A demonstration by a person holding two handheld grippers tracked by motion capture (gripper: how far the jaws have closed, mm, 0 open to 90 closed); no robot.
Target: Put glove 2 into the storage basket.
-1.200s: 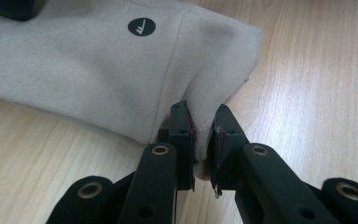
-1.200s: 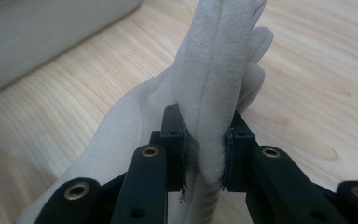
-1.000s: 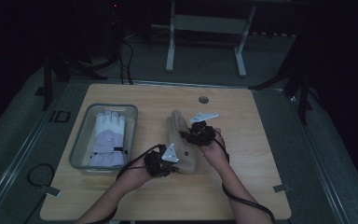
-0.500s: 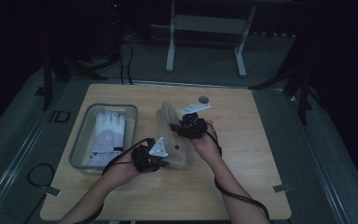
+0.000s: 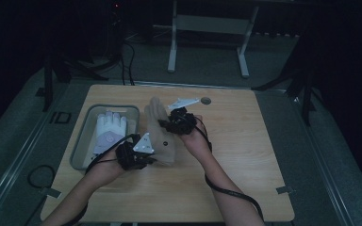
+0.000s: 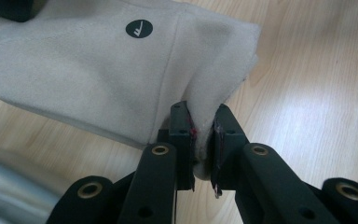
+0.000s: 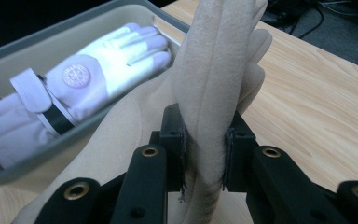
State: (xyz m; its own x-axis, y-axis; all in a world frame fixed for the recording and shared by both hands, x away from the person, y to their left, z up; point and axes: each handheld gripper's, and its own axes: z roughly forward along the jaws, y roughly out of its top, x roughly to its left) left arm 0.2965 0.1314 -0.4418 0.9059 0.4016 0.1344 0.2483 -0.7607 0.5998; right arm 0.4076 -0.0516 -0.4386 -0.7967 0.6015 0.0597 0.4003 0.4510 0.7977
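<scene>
A beige fleece glove [image 5: 159,131] is held above the wooden table [image 5: 245,155], just right of a grey bin [image 5: 82,141]. My left gripper [image 5: 147,157] is shut on the glove's cuff edge [image 6: 204,135]; a round black logo marks the fabric. My right gripper [image 5: 166,123] is shut on the glove's finger end [image 7: 205,116], which stands up between the jaws. A white glove [image 5: 109,132] with a round badge lies flat inside the bin [image 7: 37,42], seen also in the right gripper view as the white glove [image 7: 88,79].
A small round hole cover [image 5: 206,100] sits near the table's far edge. Cables trail from both grippers along the forearms. Beyond the table stand a metal frame [image 5: 207,28] and dark floor with cords. Bare wood lies right of the hands.
Both grippers have carried the beige glove leftward, closer to the bin. The left hand has shifted left and slightly toward me; the grips have held.
</scene>
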